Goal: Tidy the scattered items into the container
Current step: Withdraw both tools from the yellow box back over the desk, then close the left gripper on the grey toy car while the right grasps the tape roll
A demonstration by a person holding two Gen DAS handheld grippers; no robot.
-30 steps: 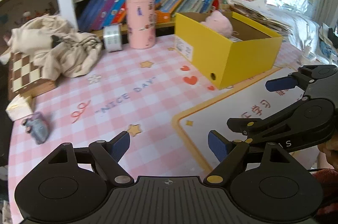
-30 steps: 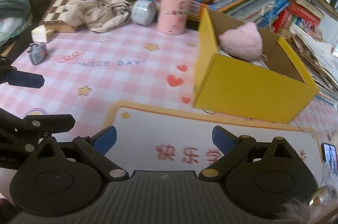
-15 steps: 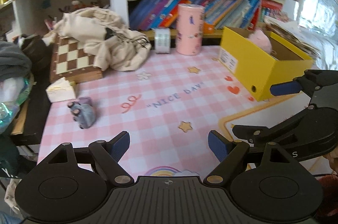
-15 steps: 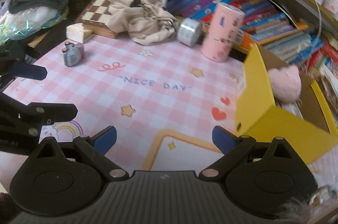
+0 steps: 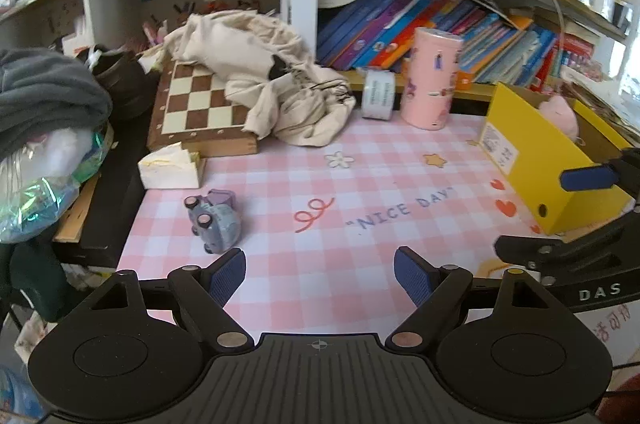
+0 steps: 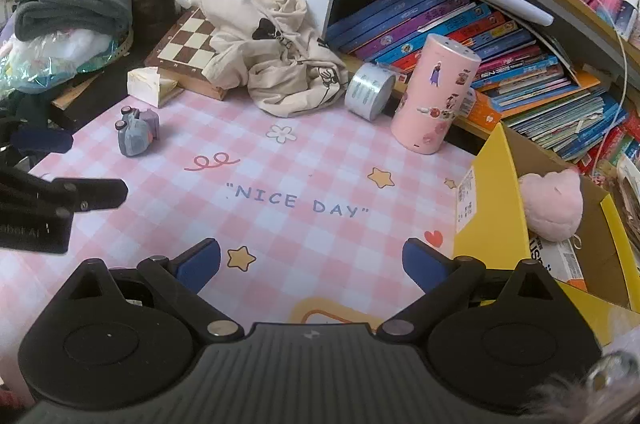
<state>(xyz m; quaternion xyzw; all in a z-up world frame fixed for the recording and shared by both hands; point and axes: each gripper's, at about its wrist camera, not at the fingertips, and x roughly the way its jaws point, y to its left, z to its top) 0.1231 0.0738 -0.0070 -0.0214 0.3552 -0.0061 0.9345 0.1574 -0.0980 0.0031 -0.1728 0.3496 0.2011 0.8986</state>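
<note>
A small grey-purple toy car (image 5: 215, 220) (image 6: 136, 135) lies on its side on the pink checked mat, near the mat's left edge. My left gripper (image 5: 320, 270) hangs open over the mat, the car just ahead of its left finger. A yellow box (image 5: 548, 164) (image 6: 492, 224) stands at the right with a pink plush (image 6: 552, 210) (image 5: 560, 114) inside. My right gripper (image 6: 312, 262) is open and empty, low over the mat beside the box. A tape roll (image 6: 368, 90) (image 5: 378, 94) and a pink tube (image 6: 436, 92) (image 5: 432, 78) stand at the back.
A chessboard (image 5: 192, 104) under crumpled beige cloth (image 5: 280, 80), a white wedge-shaped box (image 5: 172, 170), and a pile of grey fabric and bags (image 5: 44, 128) crowd the left. Books (image 6: 500, 36) line the shelf behind. The mat's left edge drops off by the car.
Both views have swung left across the mat: the yellow box slid to the right edge, and the toy car, chessboard and left clutter came into fuller view. Both grippers stayed open.
</note>
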